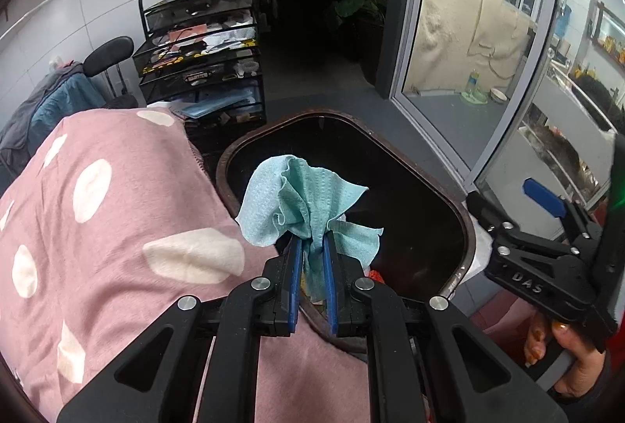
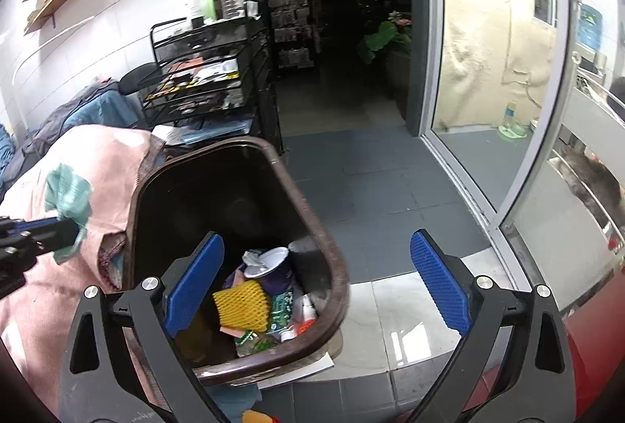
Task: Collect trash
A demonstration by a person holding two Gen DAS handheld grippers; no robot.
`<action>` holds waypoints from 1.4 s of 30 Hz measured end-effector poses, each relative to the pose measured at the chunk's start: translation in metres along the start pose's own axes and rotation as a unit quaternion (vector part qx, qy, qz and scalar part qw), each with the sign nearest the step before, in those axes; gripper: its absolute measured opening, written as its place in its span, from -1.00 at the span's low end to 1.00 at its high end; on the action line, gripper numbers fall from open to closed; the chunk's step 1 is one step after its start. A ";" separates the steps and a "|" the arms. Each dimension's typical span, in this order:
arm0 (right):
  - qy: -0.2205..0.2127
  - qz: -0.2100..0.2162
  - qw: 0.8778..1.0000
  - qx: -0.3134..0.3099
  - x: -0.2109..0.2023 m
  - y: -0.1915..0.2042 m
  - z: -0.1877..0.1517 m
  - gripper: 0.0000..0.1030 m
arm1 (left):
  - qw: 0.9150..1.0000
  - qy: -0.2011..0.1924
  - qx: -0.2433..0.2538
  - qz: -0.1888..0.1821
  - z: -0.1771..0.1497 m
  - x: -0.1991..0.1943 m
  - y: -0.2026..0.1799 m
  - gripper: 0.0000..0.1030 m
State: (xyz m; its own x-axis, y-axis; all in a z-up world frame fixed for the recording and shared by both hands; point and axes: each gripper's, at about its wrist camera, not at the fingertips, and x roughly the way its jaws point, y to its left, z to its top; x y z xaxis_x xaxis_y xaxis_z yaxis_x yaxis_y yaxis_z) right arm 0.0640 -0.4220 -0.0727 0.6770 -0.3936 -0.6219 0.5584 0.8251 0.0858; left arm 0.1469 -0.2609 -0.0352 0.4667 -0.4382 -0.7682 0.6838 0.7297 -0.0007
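A crumpled teal paper towel (image 1: 308,204) bunches upward from between the blue pads of the left claw (image 1: 312,247), which is pinched nearly closed on the sheet's gathered middle. Ahead of and below that claw sits the dark brown plastic trash bin (image 1: 465,223), its rim touching a pink blanket with cream spots (image 1: 117,212) off to the claw's left.

The right claw (image 2: 316,266) stands wide and empty, its left pad over the bin's near rim. Between and below its pads lie a yellow foam fruit net (image 2: 242,306), a purple paper cup (image 2: 273,266) and small wrappers.

The towel looks feather-light, limp and easily torn; it probably drapes rather than holds shape, and loose flaps may snag the rim or cling to the ribbed pads on release. The gathered centre seems the surest hold; an edge would likely slip or rip.
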 end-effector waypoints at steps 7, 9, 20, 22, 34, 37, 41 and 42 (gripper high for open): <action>-0.003 -0.007 1.000 0.011 -0.001 -0.014 0.005 0.84 | 1.000 0.026 0.008 0.000 0.006 0.021 -0.007 -0.78; -0.003 -0.009 1.000 0.012 0.000 -0.016 0.005 0.85 | 1.000 0.026 0.012 0.003 0.006 0.023 -0.009 -0.78; -0.001 -0.009 1.000 0.018 -0.001 -0.022 0.005 0.85 | 0.999 0.000 0.031 0.020 0.006 0.018 -0.015 0.63; 0.000 -0.009 1.000 0.019 -0.001 -0.022 0.005 0.85 | 0.999 -0.011 0.034 0.024 0.006 0.011 -0.015 0.68; -0.014 -0.001 1.000 0.021 -0.007 -0.021 0.004 0.85 | 0.996 -0.080 0.011 0.043 -0.001 -0.040 -0.001 0.86; -0.018 0.007 1.000 0.020 -0.009 -0.017 0.004 0.86 | 0.994 -0.096 0.005 0.045 -0.006 -0.053 0.005 0.89; -0.025 0.021 0.999 0.018 -0.015 -0.009 0.004 0.86 | 0.991 -0.114 0.005 0.064 -0.015 -0.068 0.012 0.89; -0.028 0.026 0.999 0.017 -0.017 -0.007 0.004 0.86 | 0.991 -0.117 0.003 0.070 -0.019 -0.072 0.014 0.89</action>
State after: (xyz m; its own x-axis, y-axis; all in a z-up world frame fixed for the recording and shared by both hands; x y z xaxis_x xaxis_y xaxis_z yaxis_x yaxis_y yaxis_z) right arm 0.0507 -0.4223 -0.0597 0.7301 -0.3736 -0.5722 0.5380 0.8306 0.1442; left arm 0.1125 -0.2091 0.0084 0.6737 -0.4438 -0.5910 0.6066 0.7888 0.0993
